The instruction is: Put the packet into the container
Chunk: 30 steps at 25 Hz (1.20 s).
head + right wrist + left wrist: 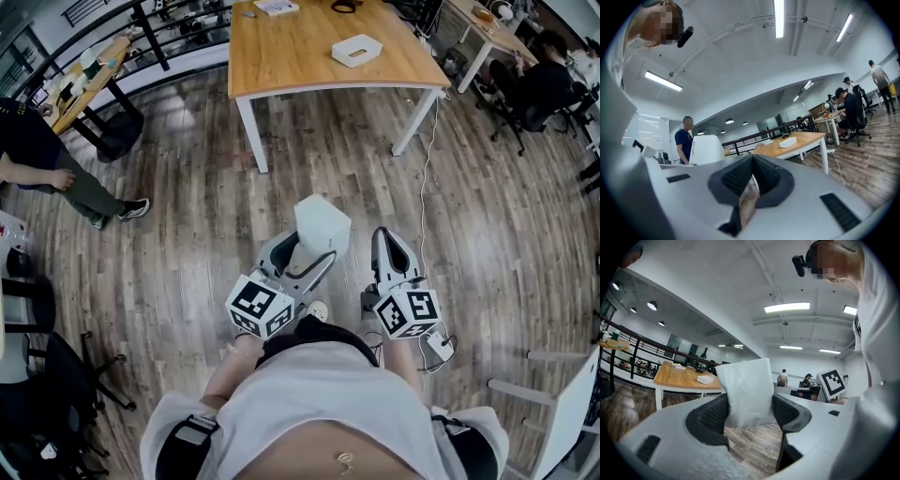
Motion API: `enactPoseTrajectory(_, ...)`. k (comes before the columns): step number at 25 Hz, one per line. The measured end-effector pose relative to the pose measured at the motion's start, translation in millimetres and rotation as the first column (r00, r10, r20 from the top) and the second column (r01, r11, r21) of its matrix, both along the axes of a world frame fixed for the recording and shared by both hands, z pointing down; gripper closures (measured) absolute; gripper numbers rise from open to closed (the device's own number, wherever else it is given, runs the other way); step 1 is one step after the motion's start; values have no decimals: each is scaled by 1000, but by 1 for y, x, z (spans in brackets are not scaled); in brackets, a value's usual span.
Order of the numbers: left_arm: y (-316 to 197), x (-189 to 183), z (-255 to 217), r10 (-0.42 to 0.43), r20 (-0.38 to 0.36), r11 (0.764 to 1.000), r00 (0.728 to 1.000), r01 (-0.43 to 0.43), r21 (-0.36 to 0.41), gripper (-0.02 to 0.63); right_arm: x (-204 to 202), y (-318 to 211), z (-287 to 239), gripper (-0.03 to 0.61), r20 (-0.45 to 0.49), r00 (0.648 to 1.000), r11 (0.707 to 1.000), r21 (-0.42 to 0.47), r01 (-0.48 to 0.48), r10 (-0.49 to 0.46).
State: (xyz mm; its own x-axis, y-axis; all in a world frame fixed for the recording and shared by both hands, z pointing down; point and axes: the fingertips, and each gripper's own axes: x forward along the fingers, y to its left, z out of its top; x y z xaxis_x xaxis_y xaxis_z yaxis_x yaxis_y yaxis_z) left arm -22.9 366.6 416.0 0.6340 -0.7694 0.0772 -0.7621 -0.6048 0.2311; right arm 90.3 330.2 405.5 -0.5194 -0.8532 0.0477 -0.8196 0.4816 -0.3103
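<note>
Plainly, the left gripper [306, 253] is pinching a white packet [322, 223] by its lower part, so the packet stands upright above the wooden floor [187, 234]. A line of dark print down its edge is too small to read. The right gripper [385, 236] has its jaws pressed together on nothing. Each gripper's cube bears black-and-white square markers. The white container [356, 50] sits on the wooden table [281, 56], well apart from the packet.

This is an open-plan office: a long wooden table [319, 47] on white legs stands on a wood-plank floor [187, 234], and a person [539, 80] sits in a wheeled chair by a desk [487, 26]. Strip lights [787, 307] cross the white ceiling, and a black railing [153, 42] borders the floor
</note>
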Motion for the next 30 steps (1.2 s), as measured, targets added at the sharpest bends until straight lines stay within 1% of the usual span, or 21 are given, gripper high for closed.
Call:
enactPoseTrajectory(5, -24, 3, 0, -7, -3, 1000, 1000, 7, -2, 319, 4, -16, 8, 568, -1, 1000, 1000, -13, -2, 2)
enactPoseTrajectory(12, -37, 13, -9, -2, -8, 999, 1000, 2, 32, 319, 12, -27, 6, 568, -9, 1000, 1000, -2, -3, 3)
enactPoseTrajectory(22, -44, 19, -3, 9, 2, 1000, 1000, -9, 10, 319, 19, -35, 13, 568, 2, 1000, 1000, -26, -9, 9)
enactPoseTrajectory(30, -67, 25, -2, 23, 4, 1000, 1000, -23, 4, 319, 27, -56, 15, 568, 3, 1000, 999, -31, -28, 29)
